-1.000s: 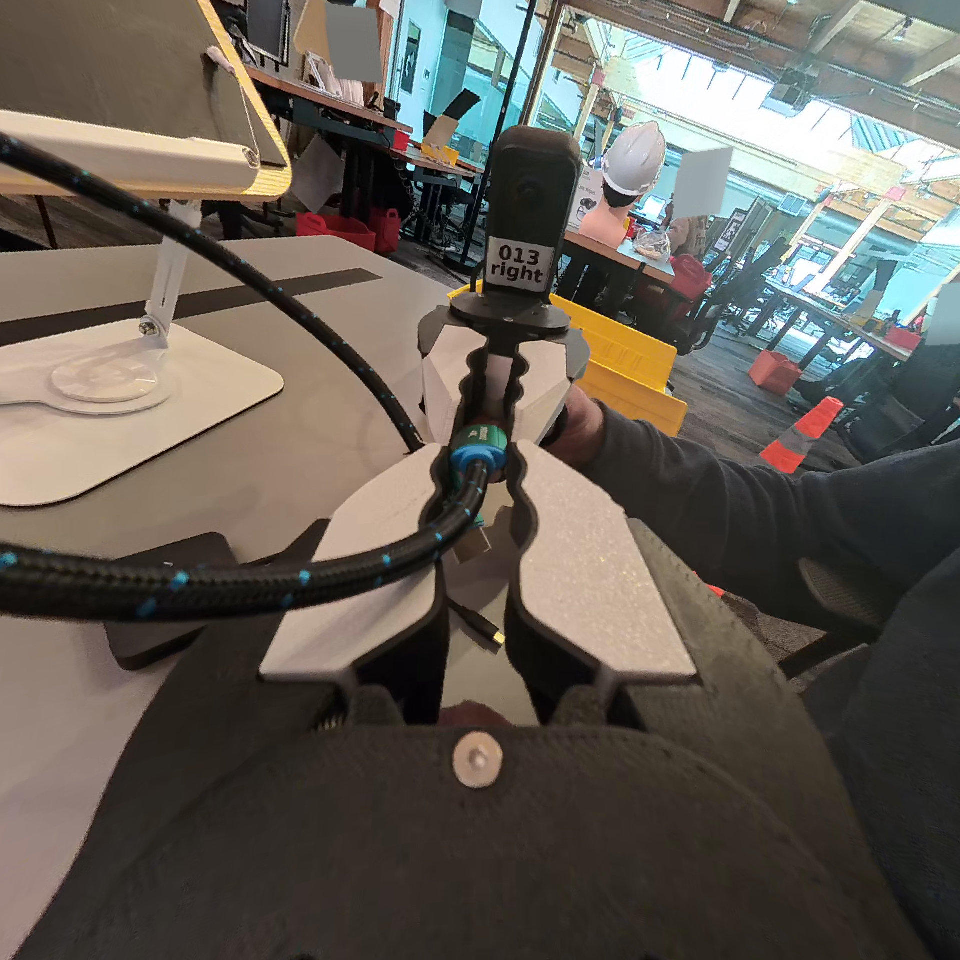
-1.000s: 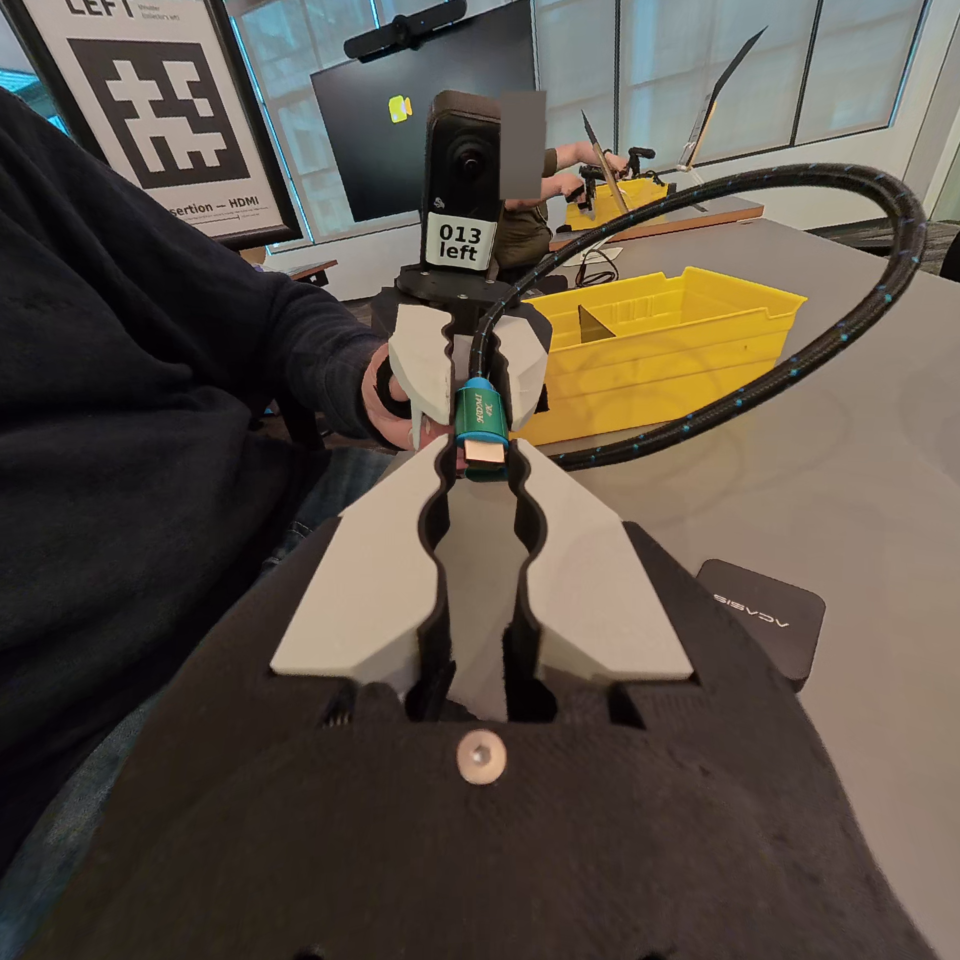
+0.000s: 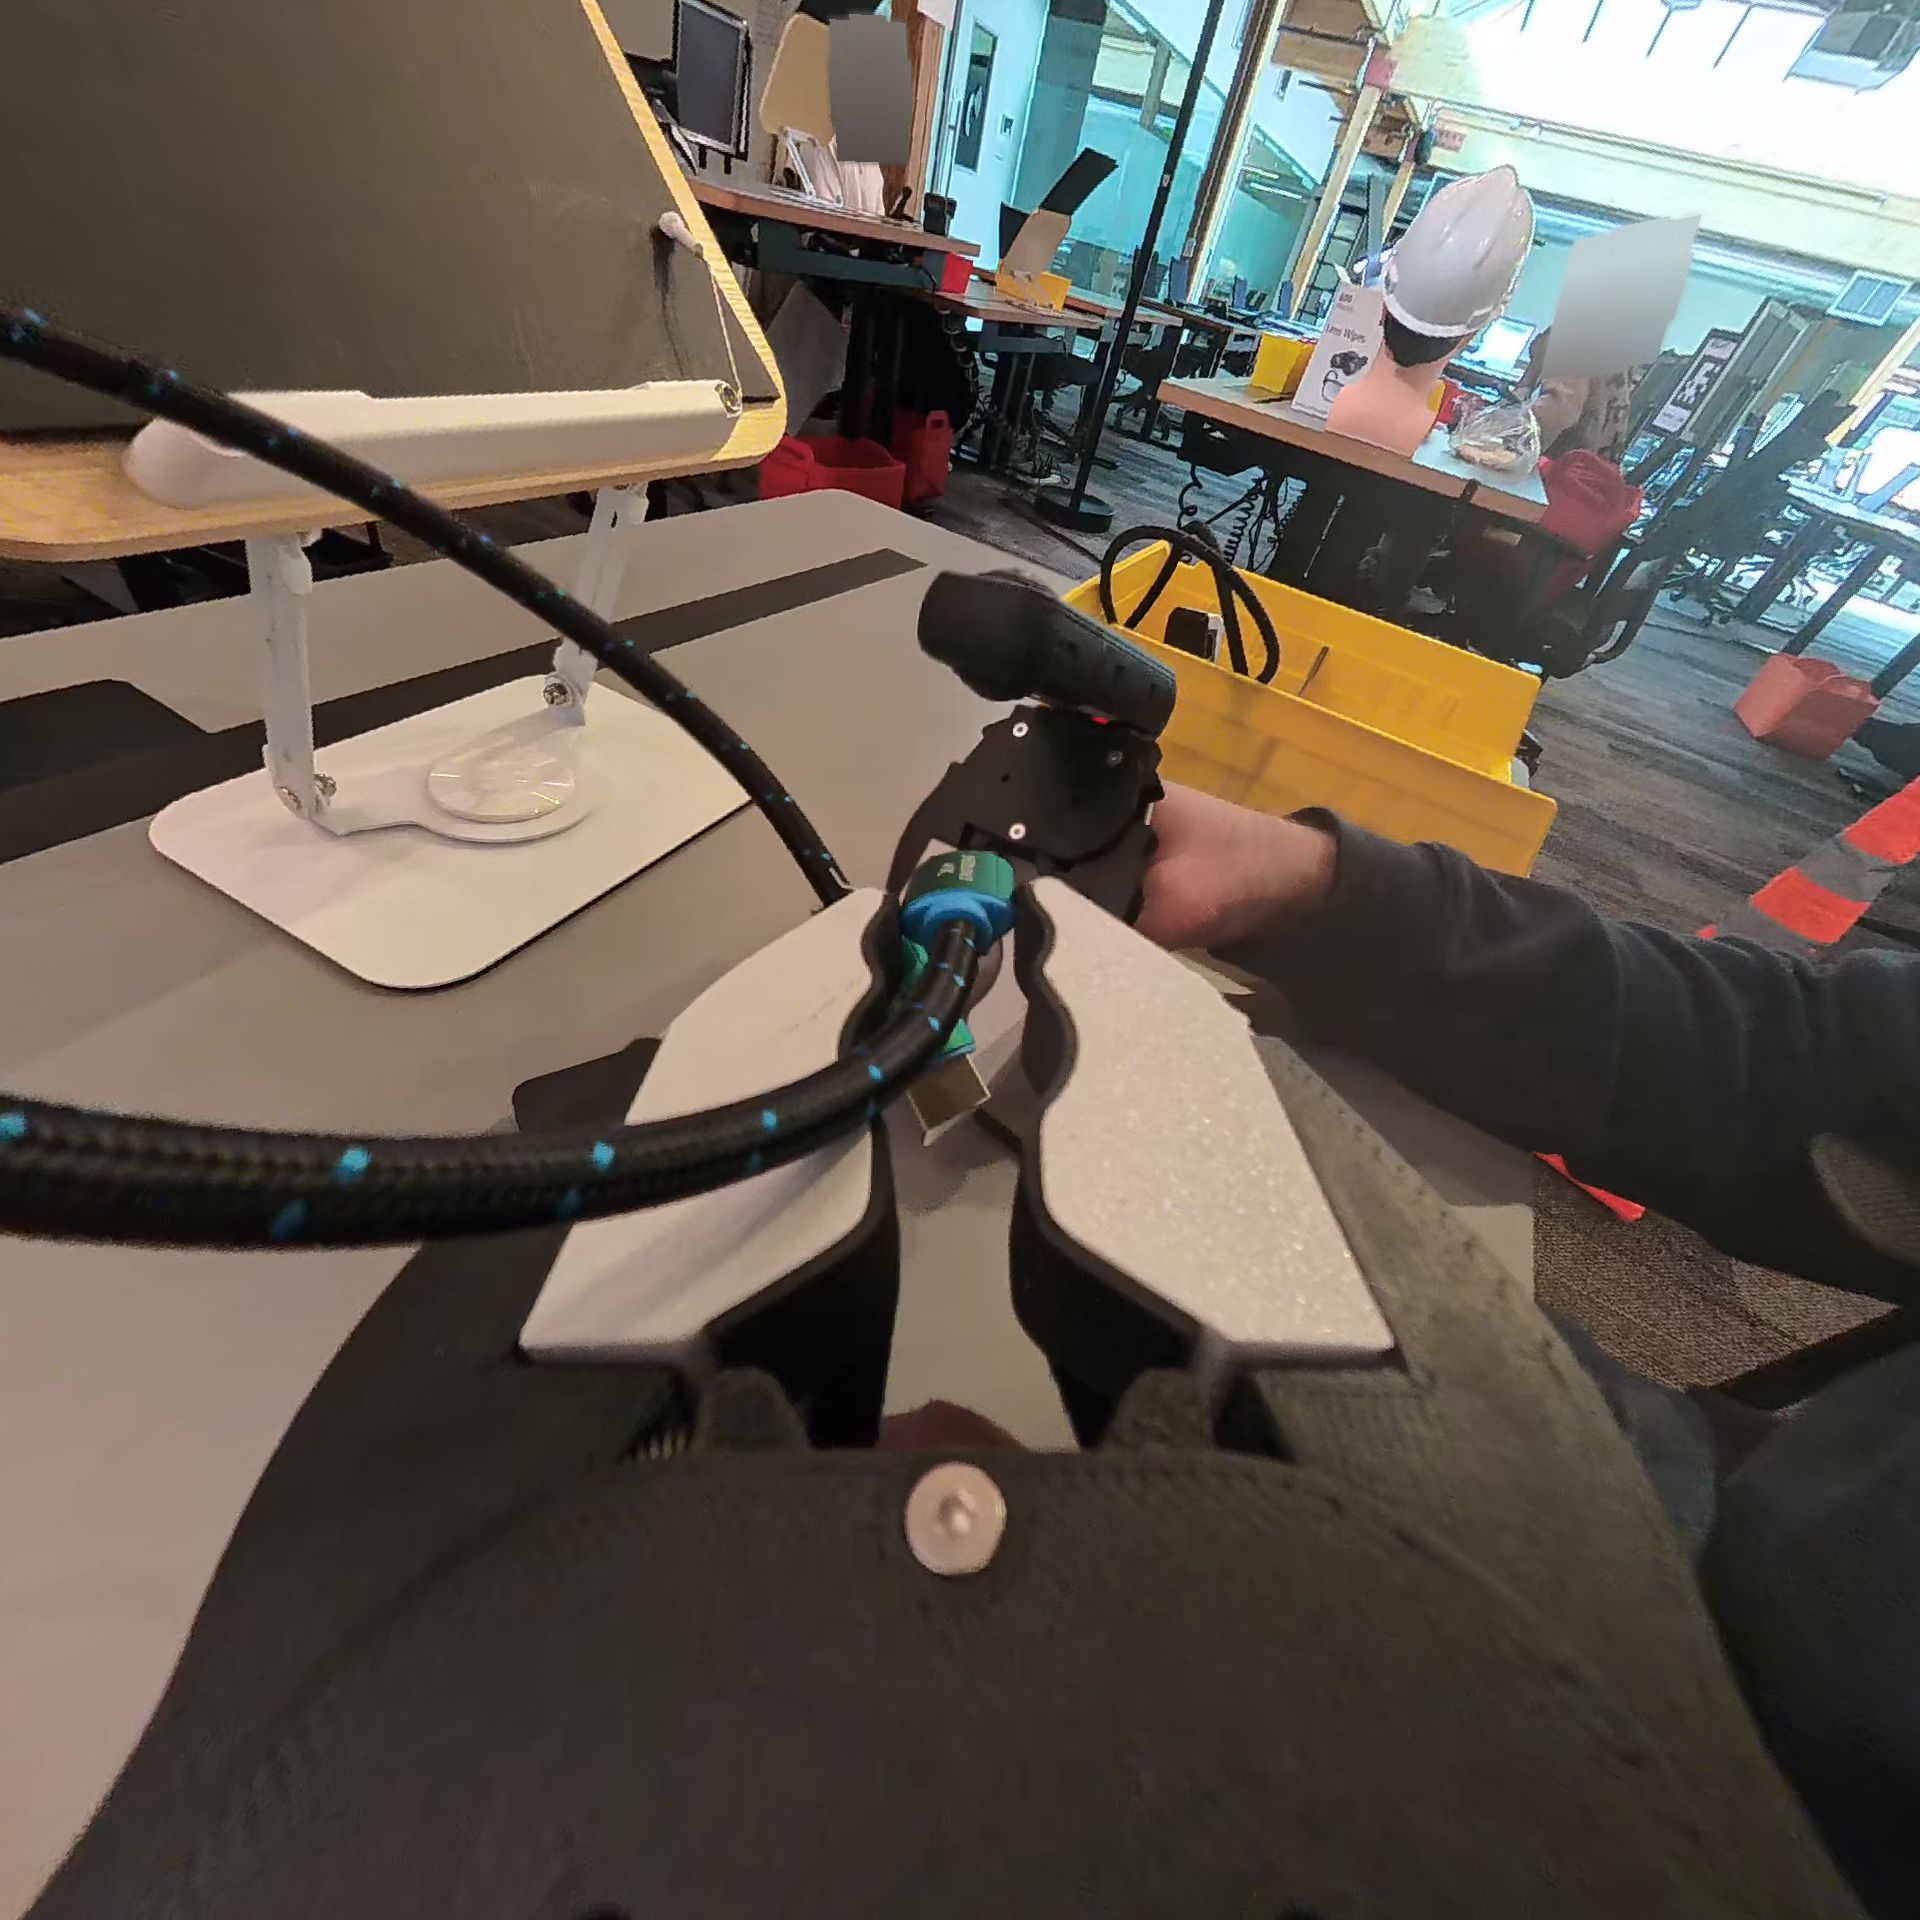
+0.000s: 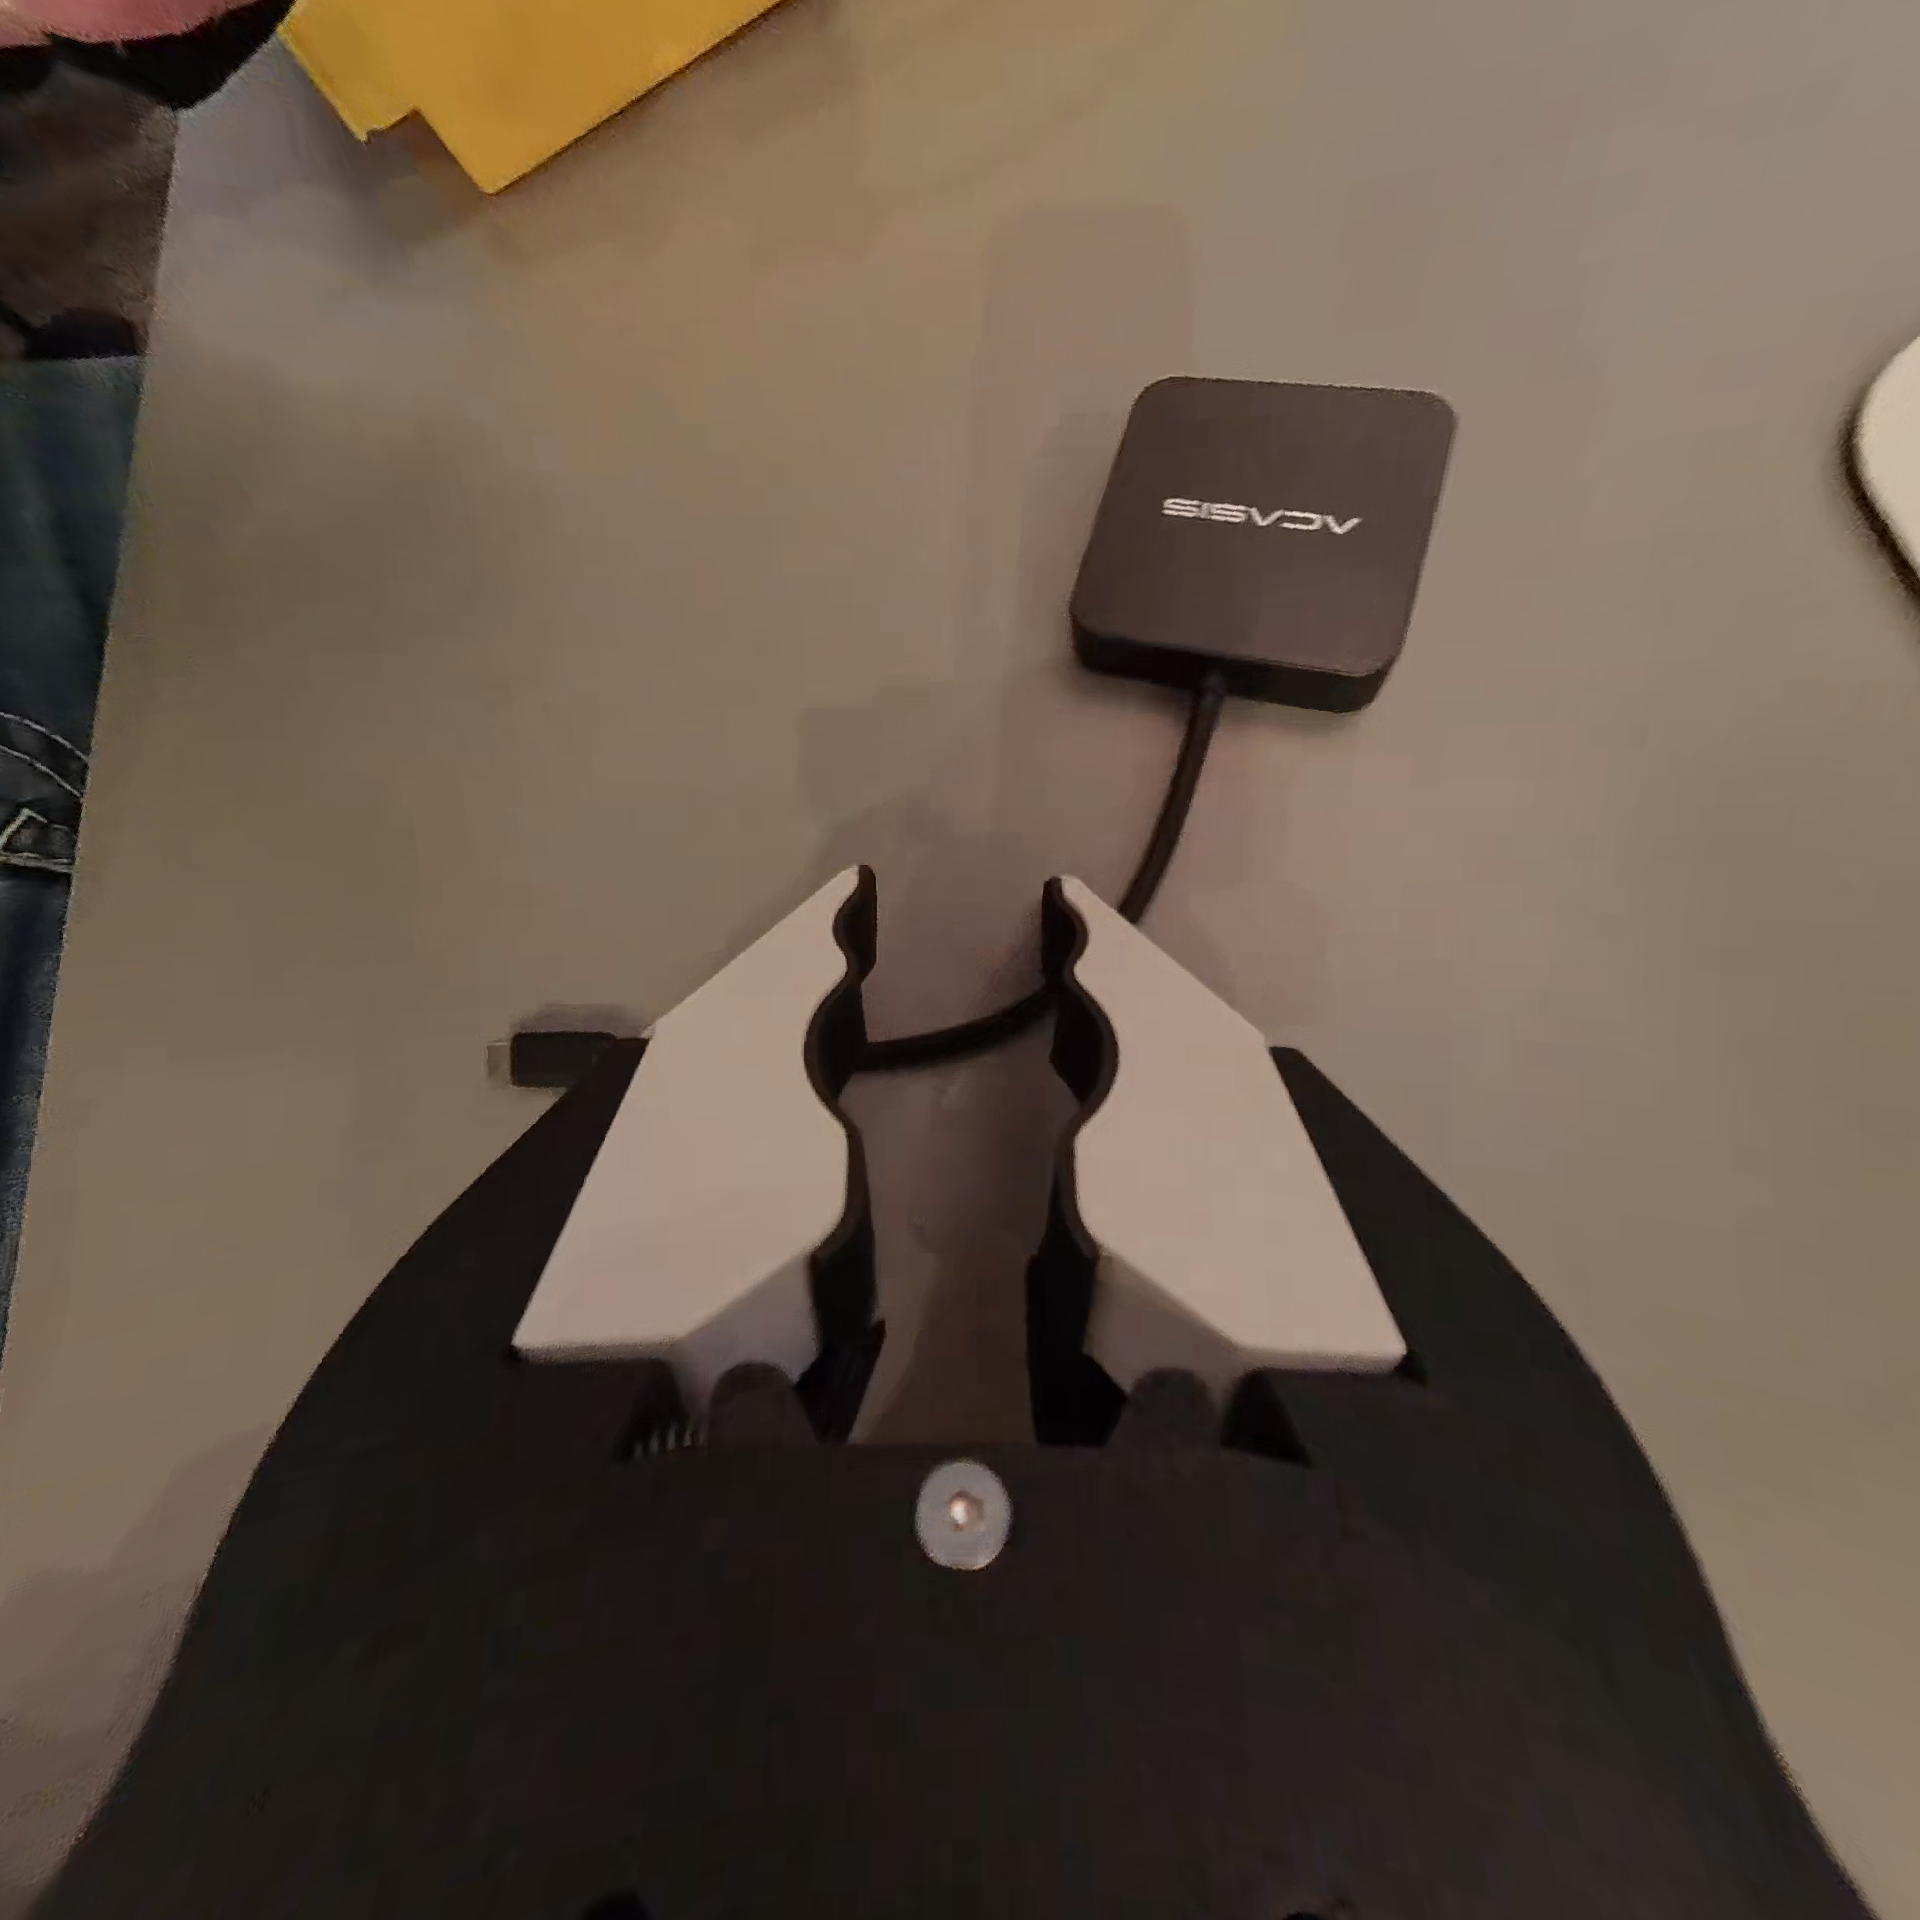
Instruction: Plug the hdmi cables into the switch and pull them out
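Observation:
My left gripper (image 3: 948,904) is shut on the blue collar of a green HDMI plug (image 3: 966,871). Its black braided cable (image 3: 582,1153) runs off to the left. A second green plug with a bare metal tip (image 3: 943,1103) shows below, through the gap between my fingers. The black square switch (image 4: 1257,540) lies flat on the grey table (image 4: 623,623), and its thin black lead (image 4: 1174,821) ends in a small plug (image 4: 545,1055). My right gripper (image 4: 958,894) points down at the table, open and empty. The lead crosses under its fingers. The right gripper's black body (image 3: 1049,800) sits just beyond the held plug.
A yellow bin (image 3: 1351,727) stands at the table's far edge, and its corner shows in the right wrist view (image 4: 520,73). A white stand (image 3: 416,883) holding a tilted board stands at the left. A corner of the switch (image 3: 577,1091) peeks out beside my left finger. The person's sleeve (image 3: 1507,997) reaches in from the right. About 15 centimetres separates my left fingertips from my right. My left tips are about 15 centimetres from the black square switch (image 4: 1257,540), my right tips only 7 centimetres.
The right gripper has turned away from the held plug and now points down at the table near the switch. The left gripper still holds the plug and has shifted slightly.

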